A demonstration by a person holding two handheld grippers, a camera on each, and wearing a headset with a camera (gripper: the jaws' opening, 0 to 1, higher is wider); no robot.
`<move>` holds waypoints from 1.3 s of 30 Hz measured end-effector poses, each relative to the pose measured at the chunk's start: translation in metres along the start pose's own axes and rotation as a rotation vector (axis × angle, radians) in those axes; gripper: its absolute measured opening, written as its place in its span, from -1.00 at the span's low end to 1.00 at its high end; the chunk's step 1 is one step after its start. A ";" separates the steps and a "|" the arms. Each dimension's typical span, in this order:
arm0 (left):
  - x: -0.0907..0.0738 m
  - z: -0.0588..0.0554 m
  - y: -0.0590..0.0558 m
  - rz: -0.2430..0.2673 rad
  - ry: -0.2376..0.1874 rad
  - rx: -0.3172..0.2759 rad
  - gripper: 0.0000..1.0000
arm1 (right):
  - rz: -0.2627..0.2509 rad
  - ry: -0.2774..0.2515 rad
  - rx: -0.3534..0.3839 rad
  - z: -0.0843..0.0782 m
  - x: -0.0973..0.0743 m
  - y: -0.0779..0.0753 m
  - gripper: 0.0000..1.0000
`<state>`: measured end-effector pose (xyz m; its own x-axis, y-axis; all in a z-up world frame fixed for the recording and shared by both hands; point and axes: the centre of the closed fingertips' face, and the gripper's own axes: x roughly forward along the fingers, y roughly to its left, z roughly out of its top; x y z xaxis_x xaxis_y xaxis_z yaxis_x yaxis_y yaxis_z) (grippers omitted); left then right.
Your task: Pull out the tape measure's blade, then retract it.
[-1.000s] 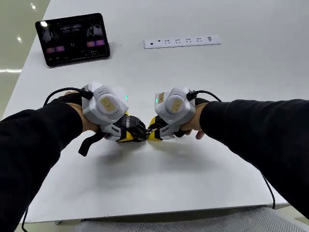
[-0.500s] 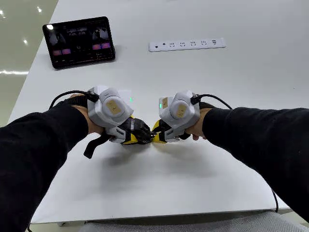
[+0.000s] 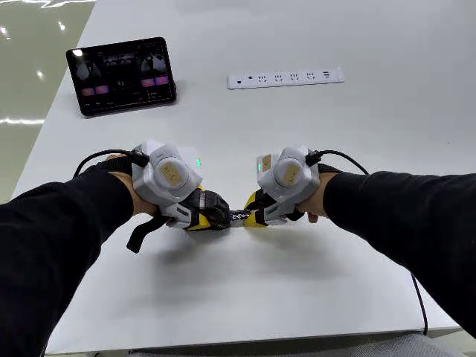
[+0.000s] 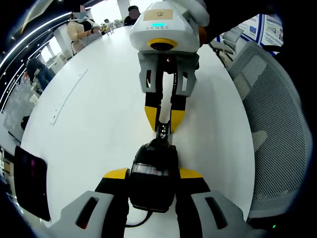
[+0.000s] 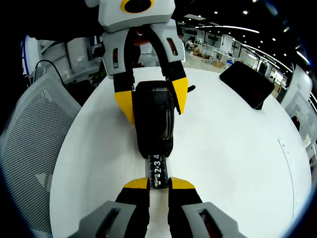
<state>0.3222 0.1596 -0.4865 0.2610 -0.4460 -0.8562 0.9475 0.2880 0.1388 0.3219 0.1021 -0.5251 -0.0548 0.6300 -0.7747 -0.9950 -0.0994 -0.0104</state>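
While the left gripper [image 4: 153, 174] clamped the tape measure [image 5: 154, 119] and the right gripper [image 5: 158, 184] pinched its blade [image 5: 157, 171], a straight, level pull seemed wisest.

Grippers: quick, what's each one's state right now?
Left gripper: shut on the tape measure.
Right gripper: shut on the blade, a short length showing out of the case.
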 end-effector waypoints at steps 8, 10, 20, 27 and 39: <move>0.000 0.000 0.001 -0.002 -0.001 -0.004 -0.40 | -0.001 0.010 0.010 -0.008 -0.006 -0.002 -0.80; 0.000 0.000 0.000 -0.003 0.000 -0.004 -0.40 | -0.001 0.011 0.015 -0.010 -0.008 -0.002 -0.80; -0.001 0.001 0.000 -0.002 0.000 -0.003 -0.40 | -0.004 0.023 0.027 -0.019 -0.015 -0.003 -0.80; -0.001 0.001 0.000 -0.002 0.000 -0.002 -0.40 | -0.004 0.032 0.028 -0.025 -0.018 -0.004 -0.80; -0.002 0.002 0.000 -0.002 0.001 0.003 -0.41 | -0.002 0.038 0.038 -0.031 -0.026 -0.004 -0.80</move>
<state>0.3222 0.1590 -0.4843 0.2588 -0.4460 -0.8568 0.9487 0.2841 0.1387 0.3298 0.0618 -0.5243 -0.0506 0.6005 -0.7980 -0.9976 -0.0684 0.0118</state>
